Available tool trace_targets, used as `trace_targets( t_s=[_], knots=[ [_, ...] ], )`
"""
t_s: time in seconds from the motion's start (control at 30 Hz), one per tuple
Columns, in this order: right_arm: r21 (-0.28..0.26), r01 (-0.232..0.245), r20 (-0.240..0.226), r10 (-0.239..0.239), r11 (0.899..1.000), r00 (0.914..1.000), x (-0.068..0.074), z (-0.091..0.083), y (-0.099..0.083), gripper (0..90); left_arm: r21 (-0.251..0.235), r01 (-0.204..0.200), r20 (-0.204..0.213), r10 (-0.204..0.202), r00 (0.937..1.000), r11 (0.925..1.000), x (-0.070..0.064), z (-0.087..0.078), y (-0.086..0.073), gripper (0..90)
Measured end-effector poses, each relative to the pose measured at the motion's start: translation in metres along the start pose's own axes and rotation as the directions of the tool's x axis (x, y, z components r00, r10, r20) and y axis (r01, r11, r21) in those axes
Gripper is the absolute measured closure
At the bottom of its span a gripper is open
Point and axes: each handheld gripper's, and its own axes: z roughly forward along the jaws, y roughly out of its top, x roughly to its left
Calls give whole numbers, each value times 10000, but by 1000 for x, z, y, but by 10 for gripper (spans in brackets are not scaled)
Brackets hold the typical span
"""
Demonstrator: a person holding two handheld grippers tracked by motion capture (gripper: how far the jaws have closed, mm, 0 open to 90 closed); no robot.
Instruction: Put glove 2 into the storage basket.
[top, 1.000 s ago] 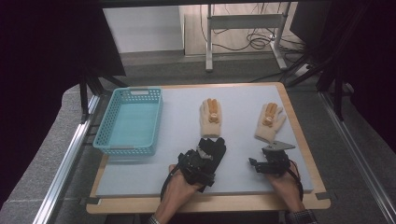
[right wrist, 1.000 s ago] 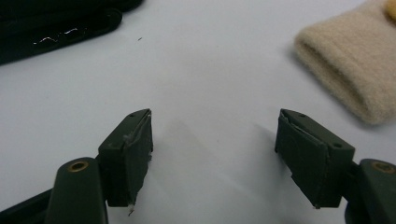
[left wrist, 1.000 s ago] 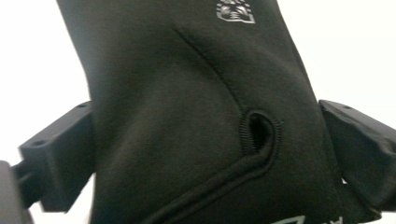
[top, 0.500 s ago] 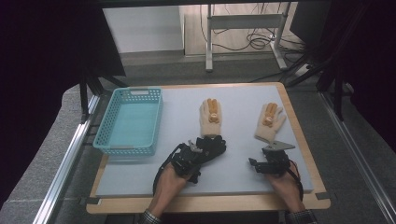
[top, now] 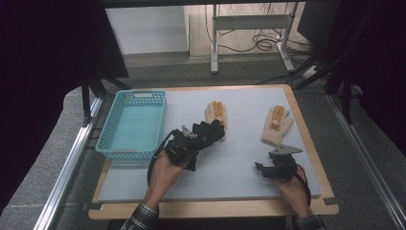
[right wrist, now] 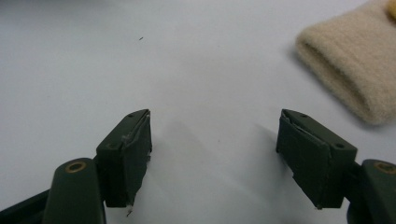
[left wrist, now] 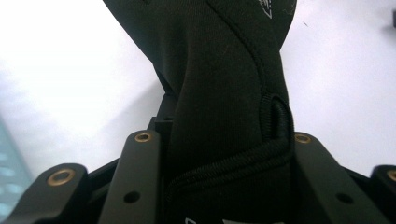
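My left tongs (top: 203, 136) are clamped on the black glove (top: 207, 132); in the left gripper view its cuff (left wrist: 229, 158) is pinched between the two jaws and the rest of the fabric rises away from them. From the high view I see the glove held over the tabletop (top: 239, 158), just right of the teal basket (top: 131, 125), its far end overlapping the near edge of the middle beige glove (top: 216, 112). My right tongs (right wrist: 215, 154) sit with jaws wide apart, nothing between them, low over bare tabletop near the front right. The second beige glove (top: 276, 127) lies just beyond them; its cuff (right wrist: 355, 70) shows at the upper right of the right gripper view.
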Motion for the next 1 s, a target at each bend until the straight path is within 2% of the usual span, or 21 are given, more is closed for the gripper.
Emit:
trace_targets(
  t_s=[0.2, 0.37, 0.47, 0.6, 0.7, 0.8, 0.87, 1.0],
  knots=[
    [2, -11, -12, 11, 10000, 10000, 0, 0, 0, 260, -125, 243, -416, -247, 9988, 9996, 20, -13, 9, 628],
    [1, 1, -14, -1, 10000, 10000, 0, 0, 0, 259, -190, 416, -900, -431, 9950, 9990, 40, -26, 15, 625],
    [0, -1, -16, 1, 10000, 10000, 0, 0, 0, 259, -234, 659, -1157, -681, 9909, 9976, 55, -32, 17, 624],
    [-3, -3, -19, 3, 10000, 10000, 0, 0, 0, 258, -243, 1023, -1597, -1049, 9816, 9945, 76, -39, 17, 623],
    [-4, -5, -23, 5, 10000, 10000, 0, 0, 0, 258, -231, 1362, -1930, -1381, 9714, 9904, 94, -44, 15, 622],
    [12, 2, -22, -2, 10000, 10000, 0, 0, 0, 258, -198, 1738, -2279, -1737, 9581, 9846, 113, -48, 10, 621],
    [13, 5, -20, -5, 10000, 10000, 0, 0, 0, 257, -167, 2020, -2535, -1995, 9465, 9793, 127, -50, 6, 619],
    [11, 2, -20, -2, 10000, 10000, 0, 0, 0, 257, 29, 2626, -3071, -2490, 9185, 9649, 155, -47, -6, 616]
  ],
)
